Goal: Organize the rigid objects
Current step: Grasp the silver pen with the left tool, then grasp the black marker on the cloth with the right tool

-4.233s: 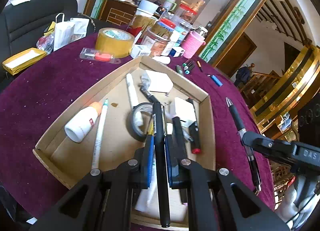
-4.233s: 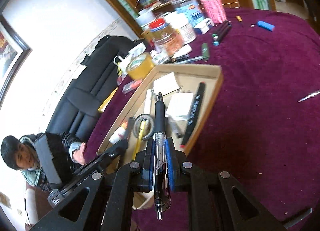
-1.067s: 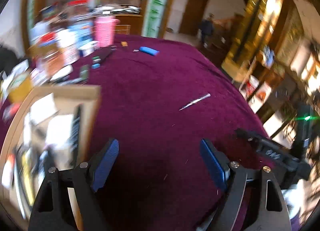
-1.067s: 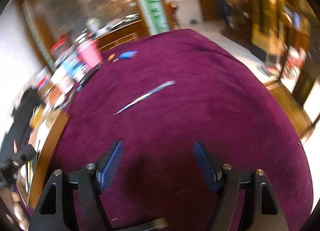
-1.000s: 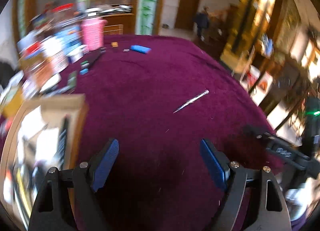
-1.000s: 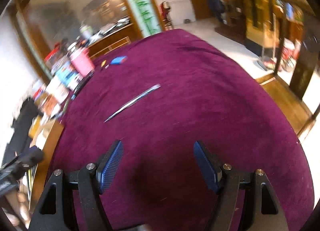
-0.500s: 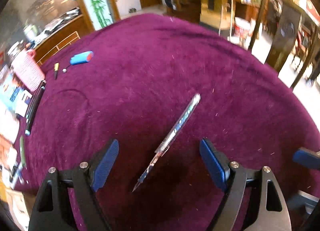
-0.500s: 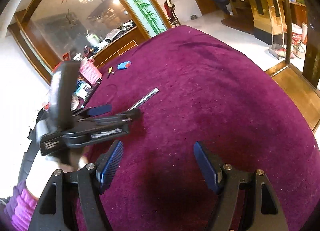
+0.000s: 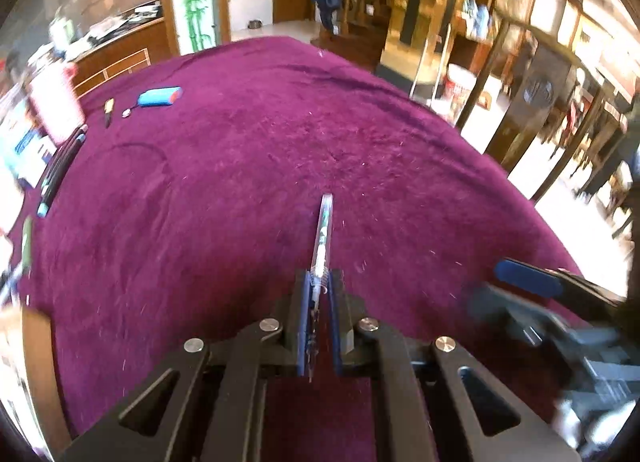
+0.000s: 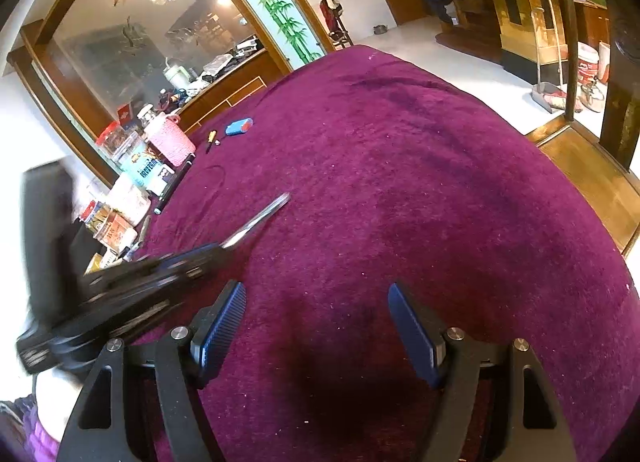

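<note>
Fingers of the left gripper (image 9: pixel 319 316) are closed on the clear pen (image 9: pixel 322 240) only near its tip, most of the barrel reaching ahead of them over the purple cloth (image 9: pixel 240 166) — so it may pivot or slip when lifted — while the right gripper (image 10: pixel 318 336) hangs open and empty.

Purple-clothed table (image 9: pixel 248 166), blue lighter (image 9: pixel 159 96)

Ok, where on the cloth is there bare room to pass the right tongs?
Bare purple cloth lies ahead of the open right tongs, out to the far edge. Crowded on its left: left tongs shut on the clear pen, then jars and blue lighter.
</note>
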### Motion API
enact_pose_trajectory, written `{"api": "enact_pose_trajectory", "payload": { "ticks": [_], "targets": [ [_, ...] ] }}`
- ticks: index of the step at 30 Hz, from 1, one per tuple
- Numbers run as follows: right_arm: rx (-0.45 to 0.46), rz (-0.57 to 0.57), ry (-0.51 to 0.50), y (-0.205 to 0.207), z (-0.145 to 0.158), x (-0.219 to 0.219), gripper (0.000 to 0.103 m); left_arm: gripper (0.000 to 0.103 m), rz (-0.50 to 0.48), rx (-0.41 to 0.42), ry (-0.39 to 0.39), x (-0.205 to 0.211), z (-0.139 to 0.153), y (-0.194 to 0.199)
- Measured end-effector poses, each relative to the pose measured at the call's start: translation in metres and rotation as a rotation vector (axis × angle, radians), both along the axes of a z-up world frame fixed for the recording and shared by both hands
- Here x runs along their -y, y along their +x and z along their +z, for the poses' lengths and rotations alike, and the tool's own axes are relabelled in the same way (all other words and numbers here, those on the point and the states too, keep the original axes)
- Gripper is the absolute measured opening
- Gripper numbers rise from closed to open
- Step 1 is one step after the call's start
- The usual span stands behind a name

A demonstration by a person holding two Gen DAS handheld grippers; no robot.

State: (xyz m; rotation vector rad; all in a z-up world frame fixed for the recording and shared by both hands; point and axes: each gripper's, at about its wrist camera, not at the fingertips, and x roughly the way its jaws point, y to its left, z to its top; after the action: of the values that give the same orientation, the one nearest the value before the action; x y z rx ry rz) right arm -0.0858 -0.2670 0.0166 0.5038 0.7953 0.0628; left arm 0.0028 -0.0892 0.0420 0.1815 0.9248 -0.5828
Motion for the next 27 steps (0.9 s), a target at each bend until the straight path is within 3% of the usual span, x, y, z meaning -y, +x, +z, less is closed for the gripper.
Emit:
{"api": "enact_pose_trajectory", "payload": {
  "ticks": [5,9,13,18,25,27],
  "targets": [
    [-0.004,0.030,0.013,-0.002,0.001,0.000,0.078,0.008,0.065,0.018,-0.108,-0.049,0.022,-0.036],
    [-0.022,0.127,0.046,-0.029,0.013,-0.018,0.078,0.007,0.116,0.023,-0.184,-0.091,0.035,-0.060],
    [-0.099,0.254,0.092,-0.066,0.012,-0.045,0.078,0.007,0.145,0.024,-0.225,-0.119,0.034,-0.077],
    [-0.211,0.292,0.102,-0.084,-0.004,-0.072,0.080,0.007,0.168,-0.005,-0.316,-0.147,0.026,-0.094],
    [-0.191,0.272,-0.213,-0.067,-0.004,-0.130,0.079,0.007,0.227,0.006,-0.412,-0.188,0.028,-0.112],
    [-0.165,0.267,-0.326,-0.067,-0.006,-0.144,0.062,0.007,0.235,-0.002,-0.425,-0.196,0.027,-0.115]
  ]
}}
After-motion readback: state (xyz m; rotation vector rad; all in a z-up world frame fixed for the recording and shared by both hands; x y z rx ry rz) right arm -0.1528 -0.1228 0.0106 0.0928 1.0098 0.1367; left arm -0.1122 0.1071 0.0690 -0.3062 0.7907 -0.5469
